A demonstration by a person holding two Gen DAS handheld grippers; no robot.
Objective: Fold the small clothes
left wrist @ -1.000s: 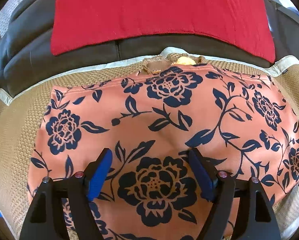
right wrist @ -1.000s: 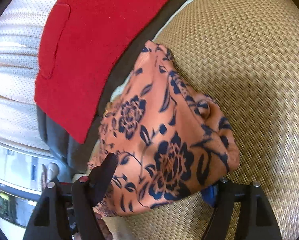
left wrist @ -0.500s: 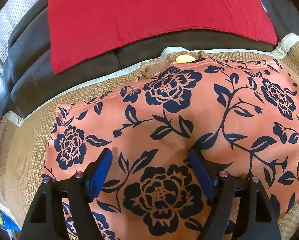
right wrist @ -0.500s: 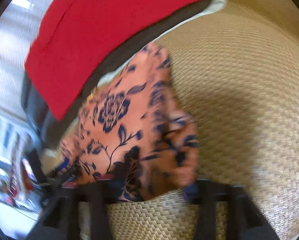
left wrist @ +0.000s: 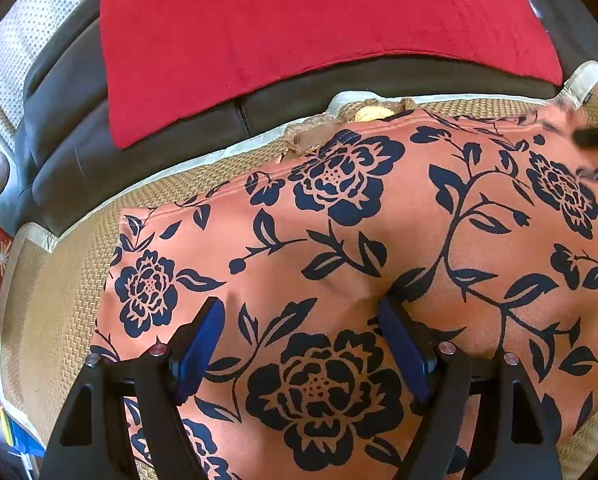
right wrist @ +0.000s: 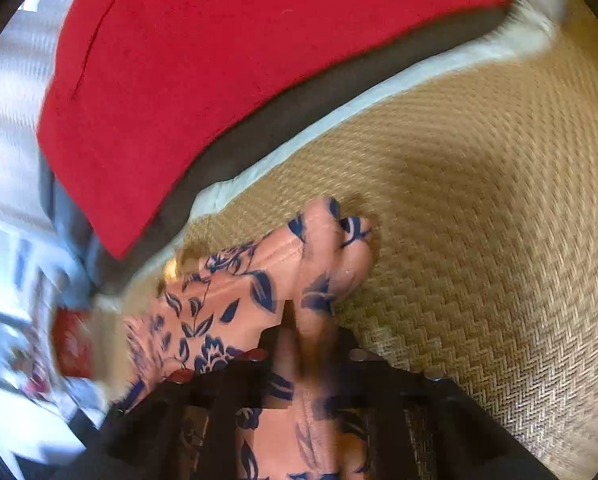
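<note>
Your left gripper (left wrist: 303,344) sits with its 2 blue pads spread wide, resting on the orange floral garment (left wrist: 379,248) and pinching nothing. The garment lies spread on the woven mat (left wrist: 59,300), below the red cushion (left wrist: 299,32). Your right gripper (right wrist: 311,344) has its fingers closed on a bunched edge of the cloth, though the view is blurred.

Your right gripper (right wrist: 311,344) pinches a bunched orange navy-floral garment (right wrist: 235,300) over the tan woven mat (right wrist: 479,220); red cushion (right wrist: 219,72) behind.
</note>
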